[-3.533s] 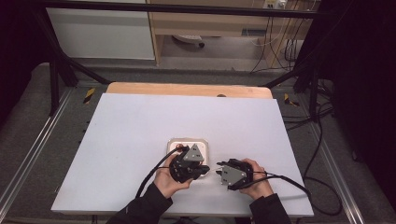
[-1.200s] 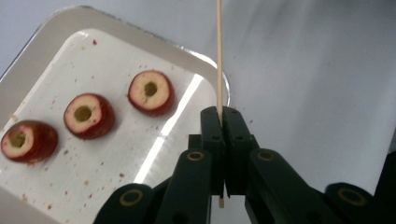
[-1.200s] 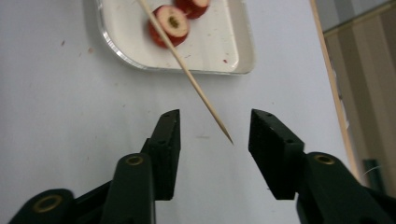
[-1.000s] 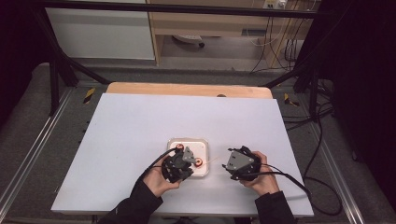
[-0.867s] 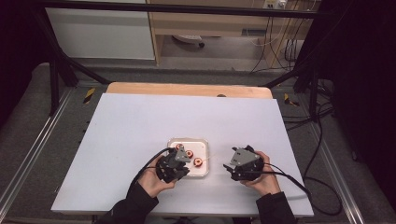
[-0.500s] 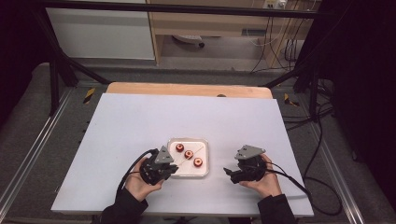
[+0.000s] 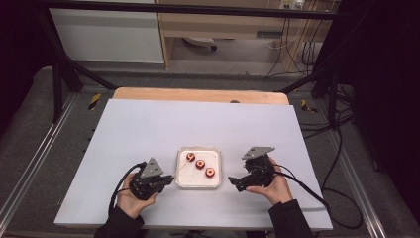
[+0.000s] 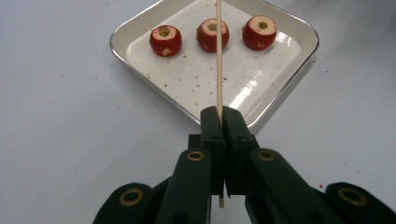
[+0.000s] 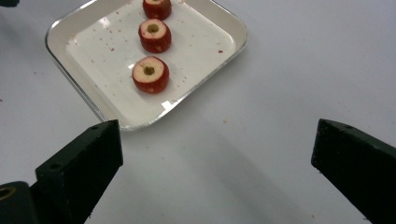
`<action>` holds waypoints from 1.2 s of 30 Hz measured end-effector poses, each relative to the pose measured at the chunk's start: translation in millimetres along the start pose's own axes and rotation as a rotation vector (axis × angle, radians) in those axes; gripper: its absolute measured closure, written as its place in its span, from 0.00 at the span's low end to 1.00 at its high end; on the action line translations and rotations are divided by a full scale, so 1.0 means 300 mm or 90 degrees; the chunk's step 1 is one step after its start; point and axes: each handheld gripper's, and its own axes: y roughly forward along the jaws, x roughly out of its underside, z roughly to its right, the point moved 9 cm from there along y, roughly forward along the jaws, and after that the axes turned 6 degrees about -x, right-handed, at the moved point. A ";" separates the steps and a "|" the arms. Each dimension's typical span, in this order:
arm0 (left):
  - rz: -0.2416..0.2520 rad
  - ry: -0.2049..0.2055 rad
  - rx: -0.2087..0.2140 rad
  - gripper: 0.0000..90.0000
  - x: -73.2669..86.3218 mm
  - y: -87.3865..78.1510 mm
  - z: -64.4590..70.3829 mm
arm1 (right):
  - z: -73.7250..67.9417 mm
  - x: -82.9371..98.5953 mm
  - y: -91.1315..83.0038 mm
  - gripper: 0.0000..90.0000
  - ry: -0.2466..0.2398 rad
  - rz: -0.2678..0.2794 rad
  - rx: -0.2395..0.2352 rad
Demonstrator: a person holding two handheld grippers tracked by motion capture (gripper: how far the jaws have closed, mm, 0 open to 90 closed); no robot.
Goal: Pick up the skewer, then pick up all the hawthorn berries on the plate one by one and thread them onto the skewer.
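Observation:
A white square tray (image 7: 190, 180) near the table's front edge holds three red cored fruit pieces (image 7: 200, 163) in a slanting row. My left gripper (image 7: 168, 179) rests just left of the tray, shut on a thin wooden skewer (image 7: 181, 167) that reaches over the tray toward the fruit. In the left gripper view the skewer (image 8: 218, 56) rises from the closed left gripper (image 8: 222, 112) and crosses the middle fruit piece (image 8: 212, 35). My right gripper (image 7: 233, 182) sits just right of the tray. In the right gripper view the right gripper (image 9: 215, 130) is open, empty, short of the tray (image 9: 93, 51).
The white table surface (image 7: 198, 124) stretches wide behind and beside the tray. A wooden strip (image 7: 198, 95) runs along its far edge. Cables trail from both grippers toward the front. Red crumbs dot the tray floor (image 8: 201, 79).
Both grippers have drawn back from over the tray, the left one leftward with the skewer, the right one rightward. The three fruit pieces on the tray are uncovered now.

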 end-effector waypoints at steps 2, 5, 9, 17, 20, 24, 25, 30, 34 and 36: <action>0.005 -0.003 -0.005 0.98 0.007 -0.008 -0.012 | -0.011 -0.015 0.007 0.03 0.008 -0.002 -0.009; 0.013 -0.011 -0.008 0.98 0.019 -0.020 -0.023 | -0.020 -0.036 0.023 0.03 0.013 -0.012 -0.008; 0.021 -0.014 -0.009 0.98 0.034 -0.027 -0.033 | -0.034 -0.067 0.042 0.03 0.015 -0.012 -0.015; 0.024 -0.018 -0.004 0.98 0.055 -0.024 -0.039 | -0.066 -0.104 0.096 0.04 0.008 -0.055 -0.023; 0.023 -0.018 -0.004 0.98 0.063 -0.024 -0.043 | -0.077 -0.121 0.115 0.06 0.014 -0.068 -0.031; 0.019 -0.016 -0.006 0.98 0.076 -0.023 -0.046 | -0.084 -0.138 0.142 0.09 0.018 -0.089 -0.040; 0.017 -0.017 -0.006 0.98 0.080 -0.022 -0.046 | -0.087 -0.140 0.148 0.11 0.018 -0.098 -0.045; 0.013 -0.014 -0.010 0.98 0.082 -0.019 -0.050 | -0.106 -0.152 0.178 0.20 0.020 -0.133 -0.067; 0.010 -0.010 -0.014 0.98 0.084 -0.016 -0.050 | -0.123 -0.157 0.202 0.29 0.022 -0.159 -0.086; 0.010 -0.008 -0.013 0.98 0.084 -0.017 -0.049 | -0.129 -0.158 0.212 0.33 0.024 -0.172 -0.091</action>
